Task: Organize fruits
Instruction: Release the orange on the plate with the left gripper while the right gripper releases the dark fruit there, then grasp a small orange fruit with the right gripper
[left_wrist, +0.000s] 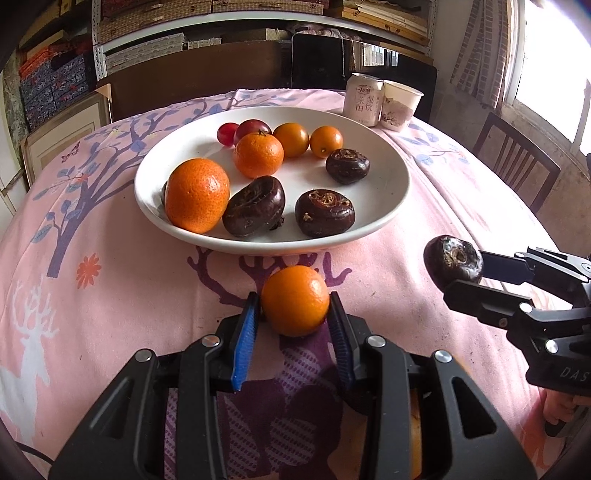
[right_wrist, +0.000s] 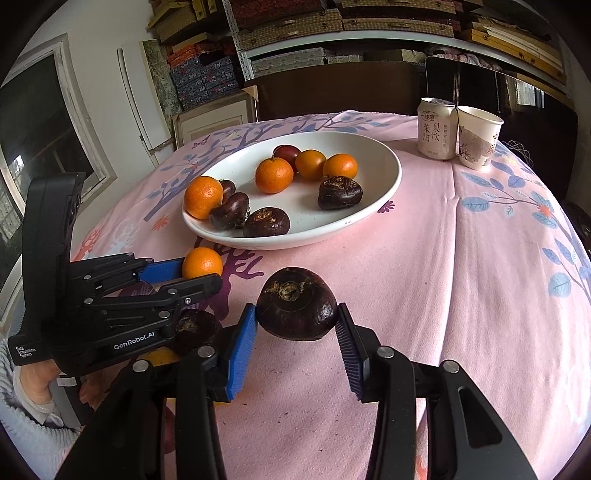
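Left gripper (left_wrist: 293, 314) clamping a small orange (left_wrist: 295, 300), right gripper (right_wrist: 297, 325) gripping a water chestnut (right_wrist: 296, 303), white plate (left_wrist: 388, 206) of fruit beyond

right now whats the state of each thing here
left gripper: shut on a small orange
right gripper: shut on a water chestnut
white plate: holding fruit
drink can: upright, opened
paper cup: upright beside the can

Both grippers, left gripper (right_wrist: 207, 277) and right gripper (right_wrist: 297, 338), are matte black with silver screws, blue ribbed pads (right_wrist: 242, 354) (white "GenRobot.AI" lettering).
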